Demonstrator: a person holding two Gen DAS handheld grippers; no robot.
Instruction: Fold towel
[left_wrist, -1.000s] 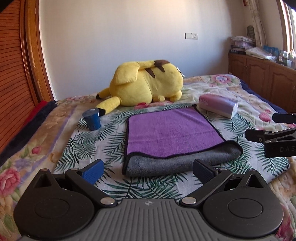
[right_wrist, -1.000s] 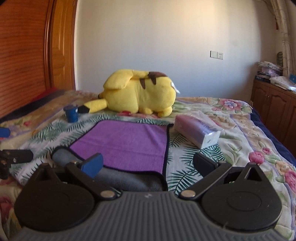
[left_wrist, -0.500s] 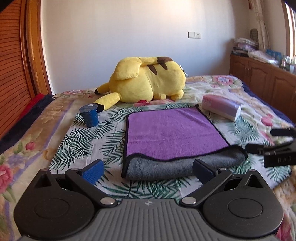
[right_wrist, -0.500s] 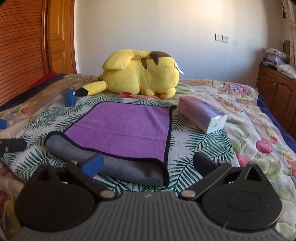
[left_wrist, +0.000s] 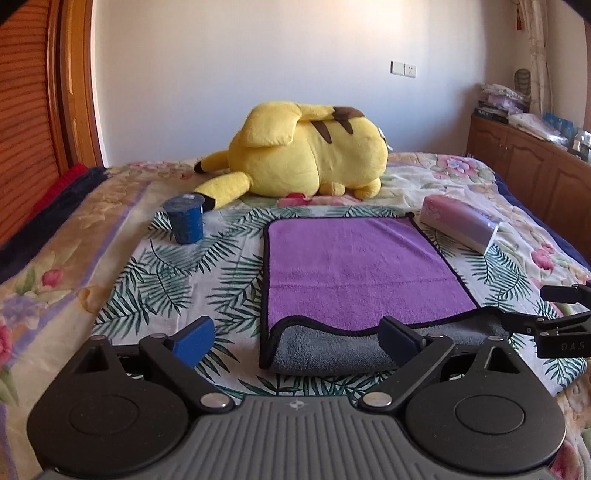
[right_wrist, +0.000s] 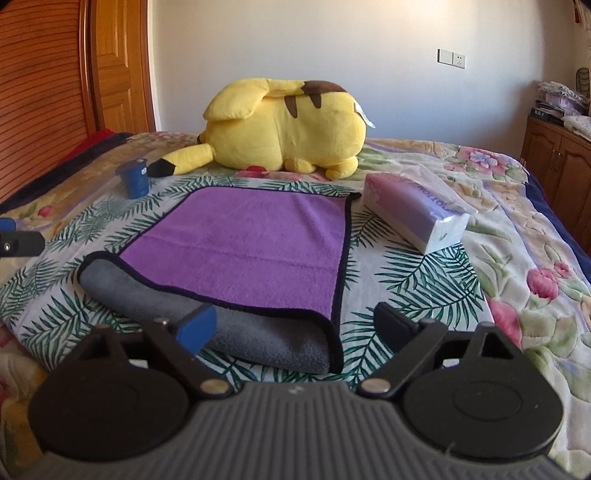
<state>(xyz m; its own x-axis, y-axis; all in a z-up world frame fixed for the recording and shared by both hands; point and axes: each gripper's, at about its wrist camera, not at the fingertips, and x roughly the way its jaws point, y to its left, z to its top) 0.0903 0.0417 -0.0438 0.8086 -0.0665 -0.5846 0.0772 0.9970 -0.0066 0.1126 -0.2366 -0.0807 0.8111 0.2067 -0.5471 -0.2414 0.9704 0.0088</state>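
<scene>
A purple towel (left_wrist: 354, 266) with a grey underside and black trim lies flat on the bed, its near edge rolled over so the grey shows. It also shows in the right wrist view (right_wrist: 251, 240). My left gripper (left_wrist: 295, 339) is open and empty, just before the towel's near left corner. My right gripper (right_wrist: 295, 325) is open and empty, just before the near right corner. The right gripper's side shows at the right edge of the left wrist view (left_wrist: 554, 325). The left gripper's tip shows at the left edge of the right wrist view (right_wrist: 18, 242).
A yellow plush toy (left_wrist: 306, 155) lies behind the towel. A blue cup (left_wrist: 184, 219) stands to the towel's left. A pink tissue pack (left_wrist: 461, 221) lies to its right. A wooden cabinet (left_wrist: 535, 173) stands far right, a wooden door (left_wrist: 33, 110) at left.
Both grippers have risen and tilted down a little, so the towel sits lower and nearer in each view. Both stay open. The towel has not moved.
</scene>
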